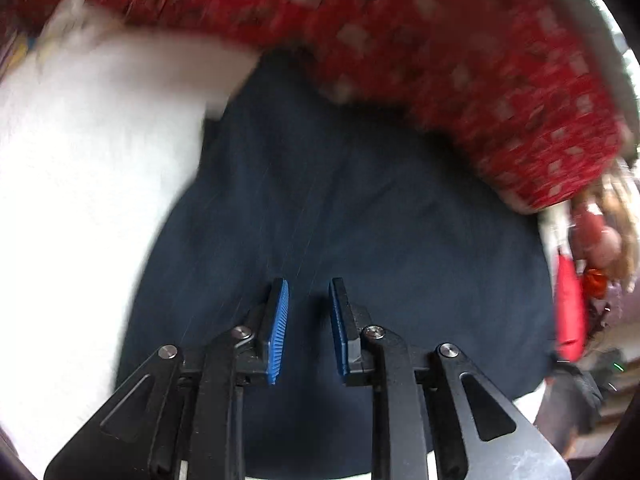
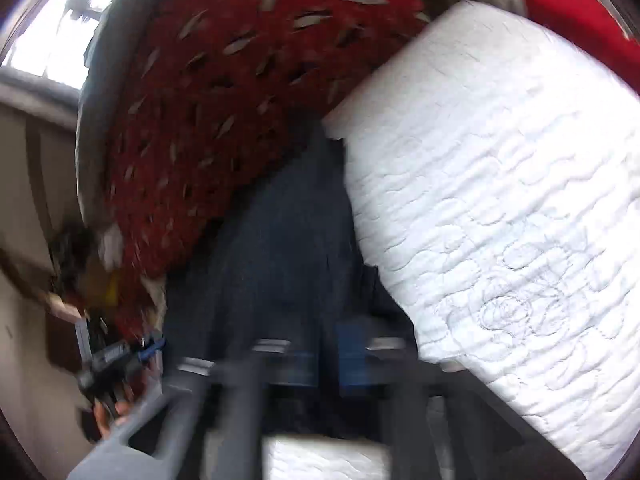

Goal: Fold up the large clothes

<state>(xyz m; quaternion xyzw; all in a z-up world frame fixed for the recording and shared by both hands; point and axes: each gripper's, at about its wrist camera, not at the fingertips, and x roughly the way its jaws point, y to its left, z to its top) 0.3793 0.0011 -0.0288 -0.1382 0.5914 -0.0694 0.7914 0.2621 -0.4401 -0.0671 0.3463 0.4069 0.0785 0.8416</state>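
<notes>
A dark navy garment [image 1: 340, 200] lies spread on a white quilted bed surface [image 1: 80, 200]. My left gripper [image 1: 308, 300] hovers over the garment's near part with its blue pads [image 1: 280, 320] apart and nothing between them. In the right wrist view the same navy garment [image 2: 280, 240] runs away from me between a red blanket and the white quilt [image 2: 500, 220]. My right gripper [image 2: 326, 356] is heavily blurred over the garment. Its blue pads [image 2: 352, 356] show a narrow gap, and I cannot tell if cloth is pinched.
A red patterned blanket [image 1: 440, 40] lies along the far side of the garment, also in the right wrist view [image 2: 240, 100]. Red items and clutter [image 1: 580, 280] sit at the right. The other gripper and a hand [image 2: 116, 364] show at the lower left.
</notes>
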